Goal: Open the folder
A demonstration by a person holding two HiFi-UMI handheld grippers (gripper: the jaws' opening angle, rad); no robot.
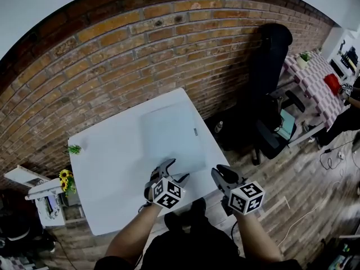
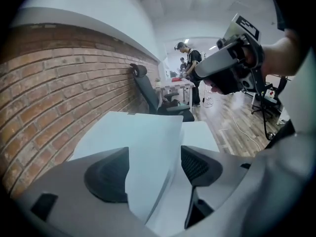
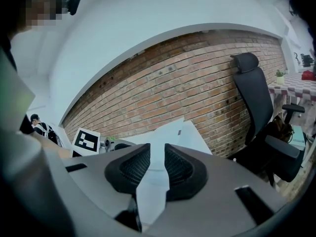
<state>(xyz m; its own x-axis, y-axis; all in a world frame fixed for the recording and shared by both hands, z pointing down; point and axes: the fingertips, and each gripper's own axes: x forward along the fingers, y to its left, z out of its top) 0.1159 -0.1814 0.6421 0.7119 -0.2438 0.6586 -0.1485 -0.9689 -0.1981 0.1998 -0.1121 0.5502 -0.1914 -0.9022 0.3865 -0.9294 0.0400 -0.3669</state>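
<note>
- Our left gripper (image 1: 175, 169) has its jaws spread wide. In the left gripper view (image 2: 153, 164) the near edge of the folder (image 2: 148, 142) shows in the gap, and neither pad presses on it.
- Our right gripper (image 1: 224, 174) holds its jaws a narrow way apart. In the right gripper view (image 3: 157, 167) we see only pale table and folder through the slit, with nothing pinched.
- The right gripper hangs over the table's near right edge, just beside the left one and off the folder's corner.
- The folder (image 1: 171, 136) lies flat on the white table (image 1: 112, 167), on the right half, reaching toward the far edge. A small dark tab (image 1: 196, 131) sits by its right side.
- A little green plant (image 1: 73, 149) stands at the table's left edge, well apart from the folder.
- Yellow flowers (image 1: 66, 176) sit lower, beyond that left edge.
- A brick wall (image 1: 140, 44) runs behind the table.
- A black office chair (image 1: 270, 83) stands to the right of the table against the wall, near the table's far right corner.
</note>
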